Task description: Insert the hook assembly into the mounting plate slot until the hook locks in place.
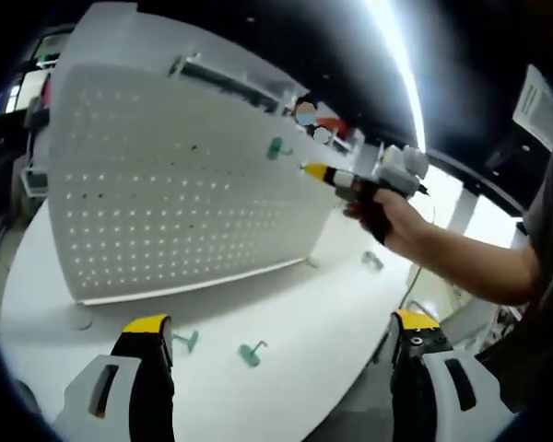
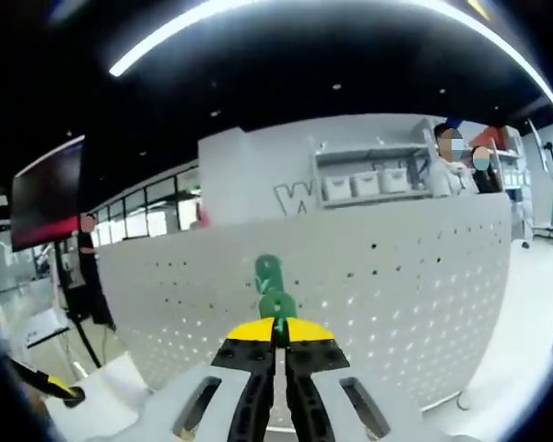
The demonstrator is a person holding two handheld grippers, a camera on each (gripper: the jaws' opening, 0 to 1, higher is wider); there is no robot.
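A white pegboard mounting plate (image 1: 175, 193) stands upright on the white table (image 1: 295, 313). In the right gripper view my right gripper (image 2: 276, 324) is shut on a green hook (image 2: 273, 287), whose top lies against the plate (image 2: 405, 295). In the left gripper view a hand holds the right gripper (image 1: 315, 171) at the plate's right part, and the green hook (image 1: 276, 147) shows on the board just past its yellow tip. My left gripper (image 1: 281, 322) is wide open over the table, nothing between its jaws.
Two loose green hooks (image 1: 186, 341) (image 1: 252, 352) lie on the table in front of the plate, a third (image 1: 373, 261) near its right end. The person's arm (image 1: 470, 262) crosses from the right. People (image 2: 453, 161) and a shelf with bins (image 2: 369, 182) stand behind the plate.
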